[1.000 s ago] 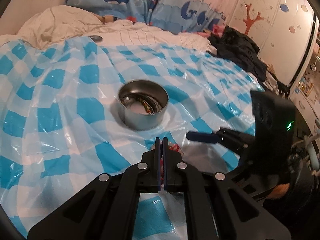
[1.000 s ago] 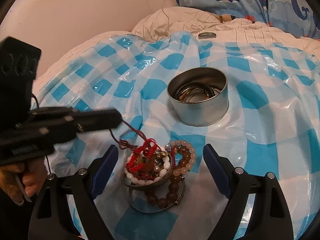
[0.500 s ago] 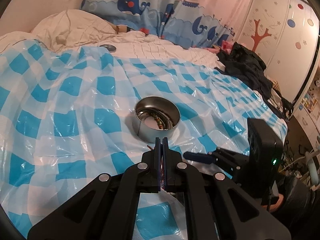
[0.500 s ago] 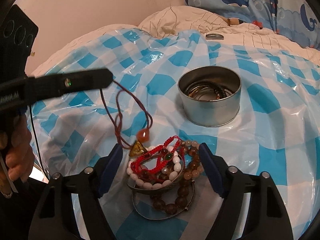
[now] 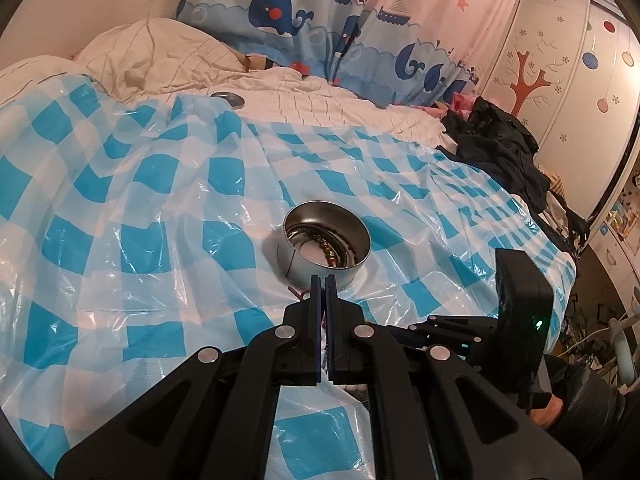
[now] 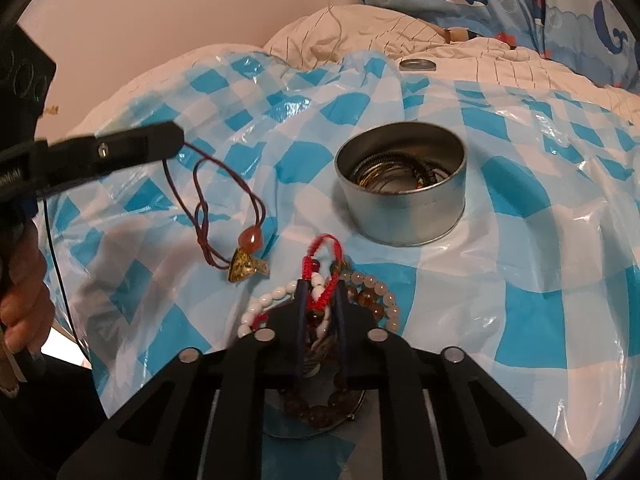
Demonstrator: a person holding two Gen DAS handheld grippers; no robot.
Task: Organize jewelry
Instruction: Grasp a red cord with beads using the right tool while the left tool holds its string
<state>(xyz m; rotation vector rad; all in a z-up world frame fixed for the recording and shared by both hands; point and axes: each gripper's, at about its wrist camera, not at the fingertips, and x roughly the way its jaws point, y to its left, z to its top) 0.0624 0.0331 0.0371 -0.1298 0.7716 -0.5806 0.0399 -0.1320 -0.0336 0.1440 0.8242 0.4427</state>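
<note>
blue-and-white checked plastic sheeting (image 5: pixel 160 240) covers the bed, with a whale-print curtain (image 5: pixel 304 20) behind it. on the sheeting stands a round metal tin (image 6: pixel 402 184) that already contains several bangles. the left tool (image 5: pixel 324 286) is fully closed on a dark red cord necklace (image 6: pixel 224 208), which hangs from its tip; the orange bead and gold pendant (image 6: pixel 244 268) dangle just above the sheeting, left of the tin. the right tool (image 6: pixel 319 300) has just been closing, and its pads now pinch strands of the bracelet pile (image 6: pixel 360 292) lying in front of the tin: red woven cord, white beads and brown beads sit between them. handling note: all pieces are light, limp and free to swing. beaded strands are smooth and likely to slip, and the pile appears tangled, so one lift may drag several pieces. the woven red cord offers the firmest hold. the necklace is best kept gripped on its cord, with the pendant lowered into the tin first. the slick sheeting may shift under any pull.
</note>
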